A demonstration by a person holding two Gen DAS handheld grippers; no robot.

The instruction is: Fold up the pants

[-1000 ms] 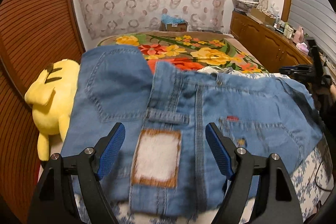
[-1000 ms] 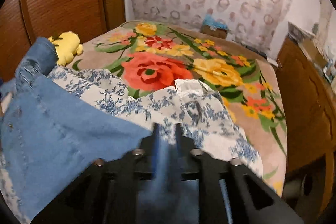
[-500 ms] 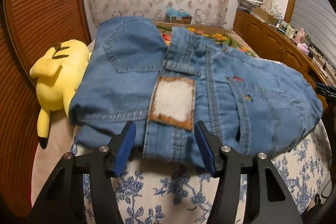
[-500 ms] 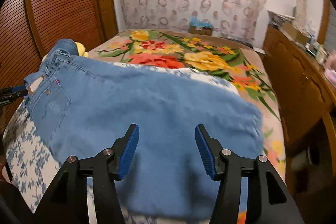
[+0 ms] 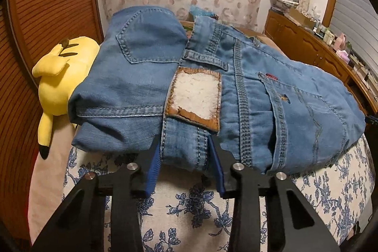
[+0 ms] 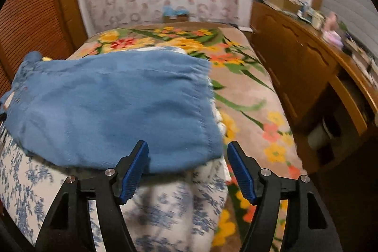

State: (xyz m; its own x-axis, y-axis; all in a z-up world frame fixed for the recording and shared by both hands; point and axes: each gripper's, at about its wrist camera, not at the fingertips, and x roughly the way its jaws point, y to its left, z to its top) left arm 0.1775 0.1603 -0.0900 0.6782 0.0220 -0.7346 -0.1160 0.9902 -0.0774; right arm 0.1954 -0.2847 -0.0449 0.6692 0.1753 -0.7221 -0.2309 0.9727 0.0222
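Blue jeans [image 5: 248, 91] lie folded on a blue-flowered white quilt [image 5: 189, 209], their waistband and brown-edged label patch [image 5: 196, 96] facing my left gripper [image 5: 185, 148]. Its jaws are closing, with the waistband's near edge between the blue pads [image 5: 153, 164]; the denim lies flat and unpinched. In the right wrist view the other end of the jeans [image 6: 113, 105] is a smooth blue panel. My right gripper [image 6: 187, 150] sits at its near hem, jaws opening, and holds nothing.
A yellow plush toy [image 5: 59, 77] lies left of the jeans against the slatted wooden wall [image 5: 47, 4]. A bright flowered blanket [image 6: 248, 86] covers the bed beyond the quilt [image 6: 165, 211]. A wooden cabinet [image 6: 295, 58] with clutter on top runs along the right.
My left gripper dropped to the waistband and its jaws narrowed around it. My right gripper let go of the denim, opened wide and drew back; the jeans now lie flat.
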